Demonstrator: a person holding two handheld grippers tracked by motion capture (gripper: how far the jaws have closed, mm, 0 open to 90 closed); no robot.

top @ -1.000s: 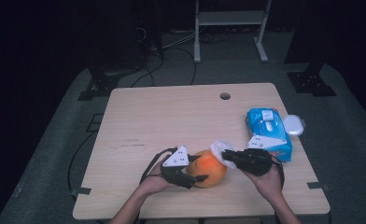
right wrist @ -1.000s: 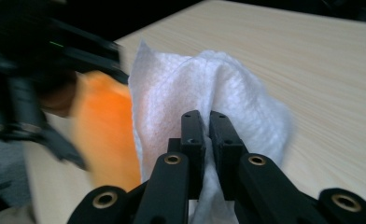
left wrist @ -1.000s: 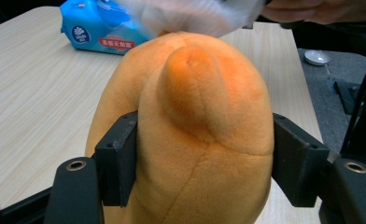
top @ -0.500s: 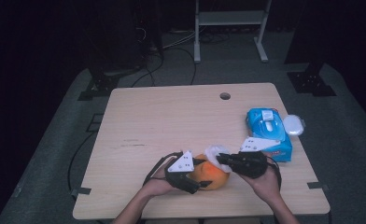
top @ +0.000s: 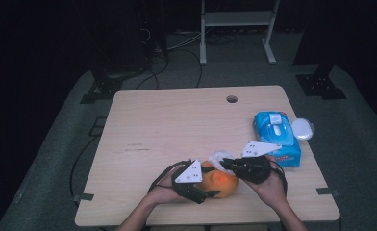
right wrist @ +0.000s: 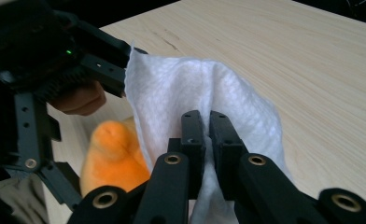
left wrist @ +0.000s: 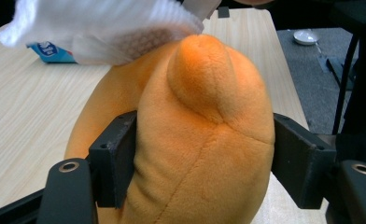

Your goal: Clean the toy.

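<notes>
Orange plush toy [left wrist: 200,140], white wipe [right wrist: 195,93]

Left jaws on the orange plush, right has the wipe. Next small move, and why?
Probably lower the right gripper so the white wipe presses onto the top of the orange plush toy and starts rubbing. The left gripper clamps the toy steady, its jaws having just been opening slightly, and the wipe hangs right above it.

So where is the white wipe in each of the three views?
High view: the white wipe sits at bottom centre, above the orange plush toy, at the right gripper tip.
Left gripper view: top left, draped over the plush toy.
Right gripper view: centre, pinched between that gripper's own jaws.
Shared landmark: the orange plush toy, beside the wipe in all three.
</notes>
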